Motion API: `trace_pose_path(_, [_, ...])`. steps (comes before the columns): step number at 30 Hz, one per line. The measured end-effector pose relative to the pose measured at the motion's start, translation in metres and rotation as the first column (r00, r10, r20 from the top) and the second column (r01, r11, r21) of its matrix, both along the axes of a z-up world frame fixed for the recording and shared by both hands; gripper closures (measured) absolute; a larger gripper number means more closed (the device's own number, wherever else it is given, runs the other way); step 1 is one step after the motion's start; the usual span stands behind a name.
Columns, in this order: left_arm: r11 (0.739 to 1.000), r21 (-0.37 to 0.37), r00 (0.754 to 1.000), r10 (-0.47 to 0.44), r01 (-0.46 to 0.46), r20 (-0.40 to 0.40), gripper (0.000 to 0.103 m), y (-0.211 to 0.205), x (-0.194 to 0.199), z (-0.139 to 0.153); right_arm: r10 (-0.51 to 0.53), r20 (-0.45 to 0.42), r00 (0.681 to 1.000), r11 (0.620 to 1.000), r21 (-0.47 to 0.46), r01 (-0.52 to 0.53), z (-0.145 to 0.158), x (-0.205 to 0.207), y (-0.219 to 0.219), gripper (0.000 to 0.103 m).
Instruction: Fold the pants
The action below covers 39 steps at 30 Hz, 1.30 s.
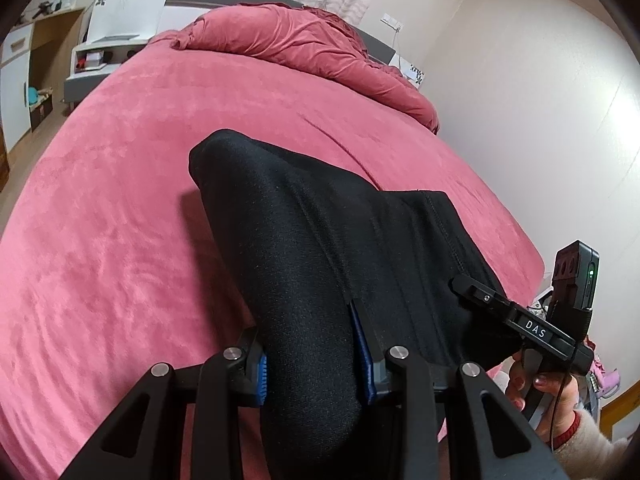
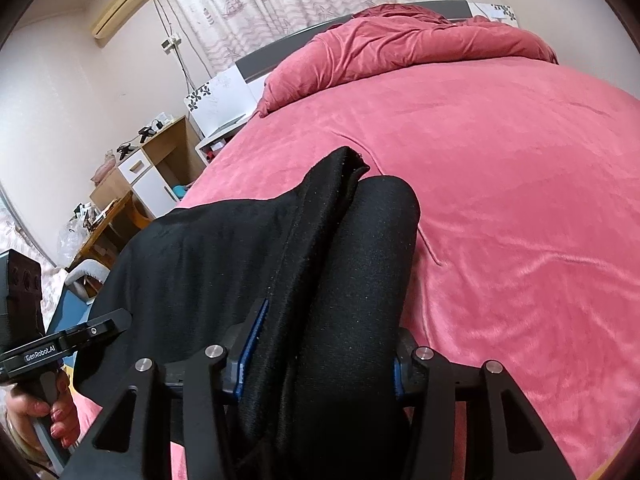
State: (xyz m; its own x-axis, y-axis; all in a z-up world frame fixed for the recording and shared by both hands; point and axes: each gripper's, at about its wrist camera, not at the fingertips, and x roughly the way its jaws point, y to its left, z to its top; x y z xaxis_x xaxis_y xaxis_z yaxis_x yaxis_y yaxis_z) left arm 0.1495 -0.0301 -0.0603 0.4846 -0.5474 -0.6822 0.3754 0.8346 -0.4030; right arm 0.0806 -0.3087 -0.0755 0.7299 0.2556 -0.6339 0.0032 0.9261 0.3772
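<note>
The black pants [image 1: 320, 248] hang bunched above the pink bed, stretched between my two grippers. My left gripper [image 1: 312, 352] is shut on a thick fold of the black pants, with the blue pads [image 1: 362, 356] pressed on the cloth. In the right wrist view the pants [image 2: 248, 248] drape forward over my right gripper [image 2: 320, 364], which is shut on another thick fold. The right gripper also shows at the right of the left wrist view [image 1: 464, 282], its tips against the cloth. The left gripper's body shows at the lower left of the right wrist view.
The pink bed cover [image 1: 140, 200] fills the space ahead, with a rumpled pink duvet [image 1: 312, 48] at the headboard. A white nightstand [image 1: 104, 52] and wooden shelves [image 2: 156, 168] stand to the left of the bed. A wall [image 1: 520, 100] runs along the bed's right side.
</note>
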Motion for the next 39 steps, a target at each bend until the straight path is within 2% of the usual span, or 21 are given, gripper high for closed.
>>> trace_pose_path(11, [1.0, 0.007, 0.999, 0.029, -0.029, 0.031, 0.069, 0.009, 0.013, 0.018, 0.021, 0.048, 0.999, 1.0, -0.006, -0.021, 0.02, 0.023, 0.009, 0.053])
trace_pose_path(16, [0.998, 0.02, 0.996, 0.066, -0.068, 0.062, 0.069, 0.016, 0.034, 0.03, 0.05, 0.106, 0.993, 0.999, -0.022, -0.048, 0.035, 0.056, 0.019, 0.053])
trace_pose_path(21, [0.993, 0.04, 0.99, 0.102, -0.107, 0.102, 0.069, 0.023, 0.072, 0.034, 0.066, 0.151, 0.986, 0.998, -0.023, -0.063, 0.04, 0.104, 0.024, 0.053])
trace_pose_path(26, [0.988, 0.099, 0.986, 0.1, -0.114, 0.136, 0.069, 0.018, 0.108, 0.021, 0.038, 0.145, 0.989, 0.999, 0.021, -0.041, 0.02, 0.147, 0.018, 0.053])
trace_pose_path(30, [0.974, 0.194, 0.99, 0.096, -0.115, 0.105, 0.066, 0.01, 0.133, -0.013, -0.022, 0.067, 0.997, 0.999, 0.03, 0.02, -0.014, 0.172, 0.005, 0.051])
trace_pose_path(33, [0.982, 0.144, 0.987, 0.106, -0.123, 0.125, 0.056, 0.023, 0.132, -0.026, -0.09, 0.032, 0.995, 0.985, 0.152, 0.085, -0.036, 0.172, -0.017, 0.041])
trace_pose_path(34, [0.983, 0.137, 0.986, 0.108, -0.125, 0.131, 0.051, 0.027, 0.129, -0.029, -0.103, 0.031, 0.994, 0.982, 0.164, 0.096, -0.042, 0.17, -0.021, 0.036])
trace_pose_path(37, [0.972, 0.187, 0.976, 0.107, -0.143, 0.189, 0.042, 0.032, 0.12, -0.031, -0.088, 0.064, 0.994, 0.99, 0.116, 0.08, -0.043, 0.163, -0.016, 0.035])
trace_pose_path(39, [0.958, 0.236, 0.967, 0.107, -0.162, 0.231, 0.042, 0.033, 0.108, -0.03, -0.1, 0.058, 0.993, 0.99, 0.103, 0.093, -0.04, 0.162, -0.017, 0.032])
